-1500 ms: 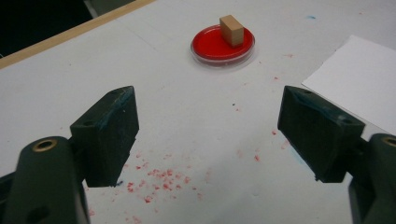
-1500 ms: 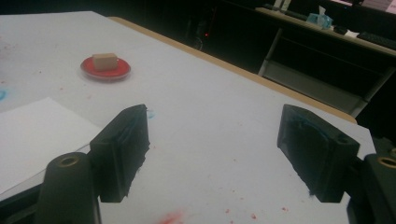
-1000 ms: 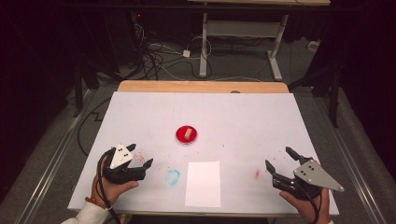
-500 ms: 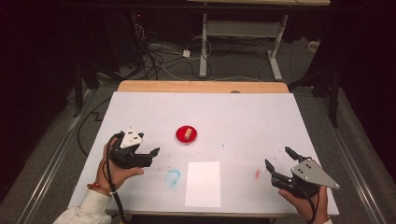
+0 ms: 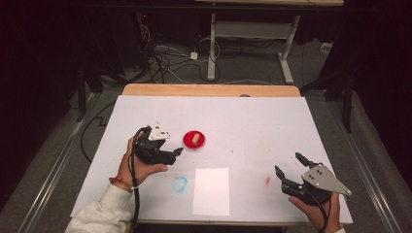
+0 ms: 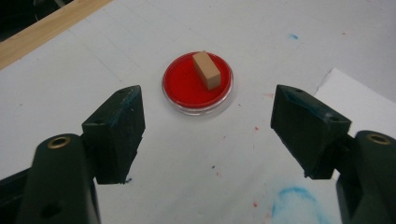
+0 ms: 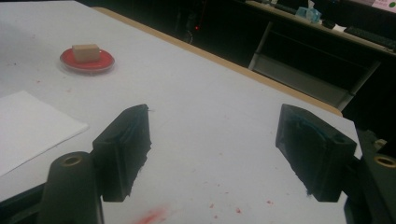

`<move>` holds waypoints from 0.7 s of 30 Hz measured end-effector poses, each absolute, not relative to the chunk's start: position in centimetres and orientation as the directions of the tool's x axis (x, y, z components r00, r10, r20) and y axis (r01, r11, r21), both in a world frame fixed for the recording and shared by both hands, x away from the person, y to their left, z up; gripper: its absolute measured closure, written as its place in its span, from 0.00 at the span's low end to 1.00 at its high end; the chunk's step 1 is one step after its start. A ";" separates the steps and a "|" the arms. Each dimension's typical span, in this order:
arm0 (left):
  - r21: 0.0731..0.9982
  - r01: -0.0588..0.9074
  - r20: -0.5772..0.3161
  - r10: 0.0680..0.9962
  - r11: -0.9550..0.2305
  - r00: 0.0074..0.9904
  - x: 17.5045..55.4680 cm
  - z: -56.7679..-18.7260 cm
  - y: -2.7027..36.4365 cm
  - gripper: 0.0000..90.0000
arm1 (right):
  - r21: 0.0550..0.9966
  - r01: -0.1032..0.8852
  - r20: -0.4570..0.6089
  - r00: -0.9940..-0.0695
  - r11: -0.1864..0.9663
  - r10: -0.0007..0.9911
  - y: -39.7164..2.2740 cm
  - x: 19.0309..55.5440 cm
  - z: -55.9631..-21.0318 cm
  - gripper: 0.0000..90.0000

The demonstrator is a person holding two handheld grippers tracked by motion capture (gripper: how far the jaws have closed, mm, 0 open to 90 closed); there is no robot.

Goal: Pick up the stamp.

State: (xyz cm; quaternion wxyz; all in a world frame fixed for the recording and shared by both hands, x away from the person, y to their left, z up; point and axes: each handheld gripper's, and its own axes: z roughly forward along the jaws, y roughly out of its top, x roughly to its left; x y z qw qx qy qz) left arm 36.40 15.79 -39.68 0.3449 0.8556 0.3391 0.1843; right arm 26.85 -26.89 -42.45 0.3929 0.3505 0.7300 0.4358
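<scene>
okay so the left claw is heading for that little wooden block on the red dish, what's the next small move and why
Probably ease the left claw forward and down until its jaws sit either side of the wooden block, then close. The jaws stand open with nothing between them, and the block lies on the red dish just ahead, not yet reached. The right claw rests apart, open.

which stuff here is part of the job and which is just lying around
In the job:
- left hand-held gripper, open, pointed at the dish
- red dish
- tan block lying in the dish

Lying about:
- white paper sheet
- blue smudge
- red smudge
- right hand-held gripper, open, empty
</scene>
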 end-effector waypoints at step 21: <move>0.523 0.618 0.017 0.731 -0.588 0.682 44.4 -42.1 8.7 0.44 | 0.876 0.202 -0.317 -0.443 0.438 0.839 -26.6 27.3 -43.5 0.31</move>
